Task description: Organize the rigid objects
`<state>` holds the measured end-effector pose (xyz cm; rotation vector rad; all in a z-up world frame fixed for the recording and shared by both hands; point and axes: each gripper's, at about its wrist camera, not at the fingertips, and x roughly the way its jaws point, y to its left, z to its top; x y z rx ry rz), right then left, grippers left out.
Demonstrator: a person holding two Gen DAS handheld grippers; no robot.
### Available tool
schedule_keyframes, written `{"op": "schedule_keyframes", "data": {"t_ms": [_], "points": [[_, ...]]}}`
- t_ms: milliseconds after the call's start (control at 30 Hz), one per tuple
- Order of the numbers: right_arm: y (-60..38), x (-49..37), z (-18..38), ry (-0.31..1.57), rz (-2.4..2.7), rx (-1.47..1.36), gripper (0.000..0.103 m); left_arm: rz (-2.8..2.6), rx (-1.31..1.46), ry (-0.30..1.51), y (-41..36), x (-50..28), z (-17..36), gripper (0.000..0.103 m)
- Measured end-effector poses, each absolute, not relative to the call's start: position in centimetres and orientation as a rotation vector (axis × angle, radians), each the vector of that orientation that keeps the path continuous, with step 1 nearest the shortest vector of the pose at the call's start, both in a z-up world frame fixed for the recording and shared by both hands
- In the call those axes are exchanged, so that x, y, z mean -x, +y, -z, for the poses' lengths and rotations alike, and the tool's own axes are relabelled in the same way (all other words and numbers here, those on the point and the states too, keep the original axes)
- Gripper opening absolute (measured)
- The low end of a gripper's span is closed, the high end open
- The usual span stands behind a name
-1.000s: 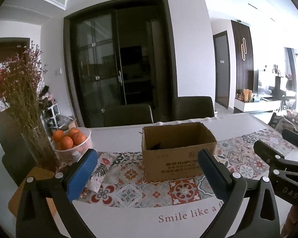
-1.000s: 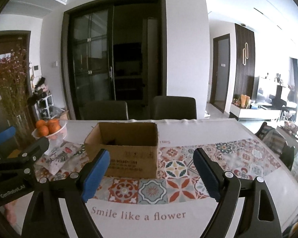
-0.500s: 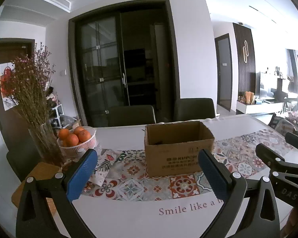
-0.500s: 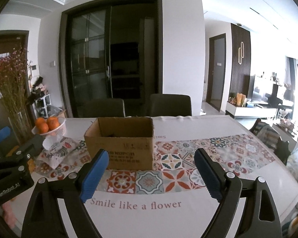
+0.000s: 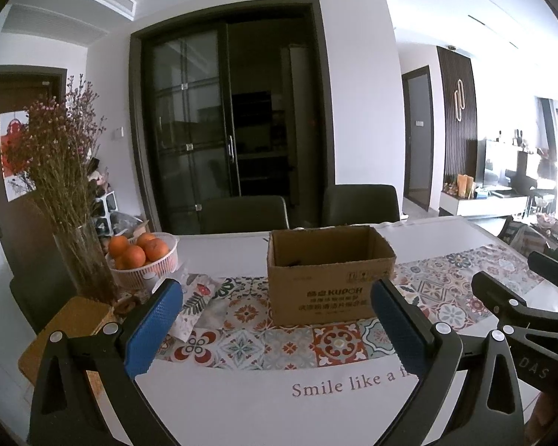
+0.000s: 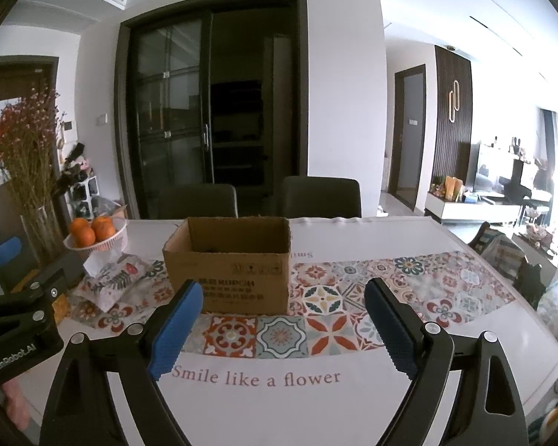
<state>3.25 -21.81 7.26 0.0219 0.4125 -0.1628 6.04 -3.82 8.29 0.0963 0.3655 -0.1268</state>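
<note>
Toward the left edge of the white dining table (image 5: 241, 401), a clear glass vase of dried pink flowers (image 5: 82, 260) is standing, with a square woven straw mat (image 5: 74, 319) lying in front of it. Just to its right, a white slatted basket of oranges (image 5: 145, 260) is sitting near the far edge, and a floral fabric pouch (image 6: 111, 278) is resting on the colourful tile-patterned table runner (image 6: 327, 297) beside it. The left gripper (image 5: 275, 319) is hovering above the near edge, its blue-padded jaws standing wide apart with nothing between them. The open-topped brown cardboard box (image 6: 234, 264) is sitting at the middle of the table, on the runner, holding something dark that is too dim to identify. The right gripper (image 6: 282, 319) is likewise gaping empty over the near edge, beside the left one.
</note>
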Motion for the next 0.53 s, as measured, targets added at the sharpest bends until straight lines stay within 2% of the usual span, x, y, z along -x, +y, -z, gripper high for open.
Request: {"op": "schedule_keyframes", "data": {"t_ms": [533], "points": [[-21.78, -3.42, -7.09, 0.421, 0.151, -0.025, 0.09, 0.129, -0.086, 0.379, -3.55, -6.04, -8.03, 0.103]]}}
